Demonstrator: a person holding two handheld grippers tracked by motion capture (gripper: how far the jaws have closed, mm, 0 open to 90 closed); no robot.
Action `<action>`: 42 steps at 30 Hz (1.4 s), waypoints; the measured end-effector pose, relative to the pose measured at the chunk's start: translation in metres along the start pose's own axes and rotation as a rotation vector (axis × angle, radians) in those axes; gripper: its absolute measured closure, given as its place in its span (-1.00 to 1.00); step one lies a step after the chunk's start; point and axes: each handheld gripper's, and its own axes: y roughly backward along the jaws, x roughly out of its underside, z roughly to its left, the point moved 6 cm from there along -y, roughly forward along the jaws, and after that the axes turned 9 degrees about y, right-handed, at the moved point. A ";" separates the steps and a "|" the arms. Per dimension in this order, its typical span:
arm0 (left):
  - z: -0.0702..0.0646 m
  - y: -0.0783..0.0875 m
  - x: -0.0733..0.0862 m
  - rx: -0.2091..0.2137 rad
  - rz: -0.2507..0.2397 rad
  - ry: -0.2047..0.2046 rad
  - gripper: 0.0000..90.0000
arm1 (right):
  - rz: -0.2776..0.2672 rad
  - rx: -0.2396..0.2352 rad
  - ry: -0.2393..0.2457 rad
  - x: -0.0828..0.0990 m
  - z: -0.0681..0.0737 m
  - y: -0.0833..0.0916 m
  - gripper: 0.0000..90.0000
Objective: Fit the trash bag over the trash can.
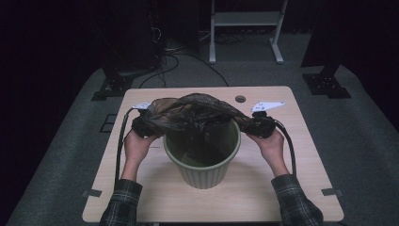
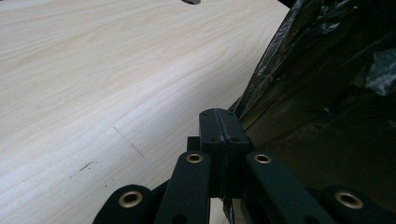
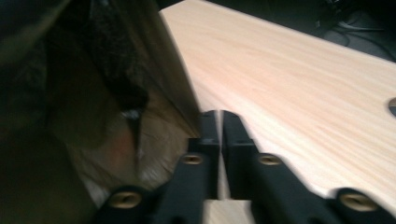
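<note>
1. A green ribbed bin [image 1: 202,162] stands upright near the middle of the light wooden bench [image 1: 155,188].
2. A dark, thin plastic bag [image 1: 195,110] is stretched over the top of the bin, between the two claws. Its middle part hangs down into the mouth of the bin, and its upper part arches above the far rim.
3. The left claw [image 1: 141,123] is at the left side of the bin, just beside the rim, and a hand [image 1: 136,146] holds it from below. In the left gripper view the two black jaws of this claw [image 2: 219,128] are pressed together, and the edge of the bag [image 2: 327,93] goes in between them, so this claw grips the bag.
4. The right claw [image 1: 259,125] is at the right side of the bin, also held by a hand [image 1: 273,146]. In the right gripper view its jaws [image 3: 219,133] stand almost together with a narrow slit between them. The bag [image 3: 93,93] reaches to the left jaw, but the picture is blurred and I cannot tell if the pads really pinch it.
5. Both forearms wear checked sleeves [image 1: 122,202].
</note>
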 end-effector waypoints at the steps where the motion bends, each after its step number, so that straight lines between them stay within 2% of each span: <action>1: 0.000 0.002 0.000 0.003 -0.005 0.000 1.00 | -0.010 0.025 -0.003 -0.001 -0.003 0.005 0.62; 4: -0.002 0.006 0.000 -0.001 -0.011 -0.004 1.00 | -0.078 0.057 -0.034 -0.007 -0.014 0.030 0.45; 8: -0.006 0.010 0.000 0.003 -0.018 -0.016 1.00 | -0.143 0.066 -0.022 -0.023 -0.016 0.068 0.32; 10: -0.008 0.011 -0.001 0.003 -0.020 -0.020 1.00 | -0.180 0.060 -0.003 -0.036 -0.012 0.087 0.22; 13: -0.008 0.014 -0.001 0.001 -0.023 -0.019 1.00 | -0.240 0.013 0.031 -0.060 0.002 0.111 0.11; 15: -0.009 0.014 -0.001 0.000 -0.026 -0.018 1.00 | -0.272 -0.021 0.059 -0.073 0.012 0.118 0.05; 19: -0.008 0.015 0.000 0.002 -0.027 -0.018 1.00 | -0.291 -0.099 0.120 -0.100 0.039 0.114 -0.04; 21: -0.008 0.015 0.001 0.003 -0.028 -0.015 1.00 | -0.291 -0.147 0.149 -0.111 0.052 0.104 -0.06; 23: -0.008 0.016 0.001 0.004 -0.027 -0.014 1.00 | -0.272 -0.167 0.180 -0.119 0.063 0.091 -0.07; 24: -0.008 0.016 0.001 0.005 -0.029 -0.012 1.00 | -0.257 -0.169 0.200 -0.121 0.068 0.083 -0.06; 26: -0.008 0.017 0.001 0.004 -0.031 -0.015 1.00 | -0.221 -0.146 0.226 -0.125 0.074 0.067 -0.04; 27: -0.009 0.017 0.001 0.006 -0.034 -0.012 1.00 | -0.207 -0.124 0.237 -0.127 0.074 0.060 0.07; 30: -0.009 0.020 0.001 0.011 -0.039 -0.012 1.00 | -0.186 -0.104 0.257 -0.127 0.076 0.047 0.82; 32: -0.009 0.021 0.001 0.011 -0.042 -0.010 1.00 | -0.196 -0.142 0.250 -0.124 0.079 0.050 0.99; 35: -0.008 0.023 0.003 0.015 -0.034 -0.013 1.00 | -0.233 -0.196 0.248 -0.109 0.092 0.066 1.00; 38: -0.010 0.027 0.006 0.023 -0.045 -0.008 1.00 | -0.251 -0.249 0.263 -0.085 0.112 0.087 1.00; 42: -0.012 0.029 0.009 0.023 -0.050 -0.009 1.00 | -0.248 -0.305 0.282 -0.051 0.138 0.108 1.00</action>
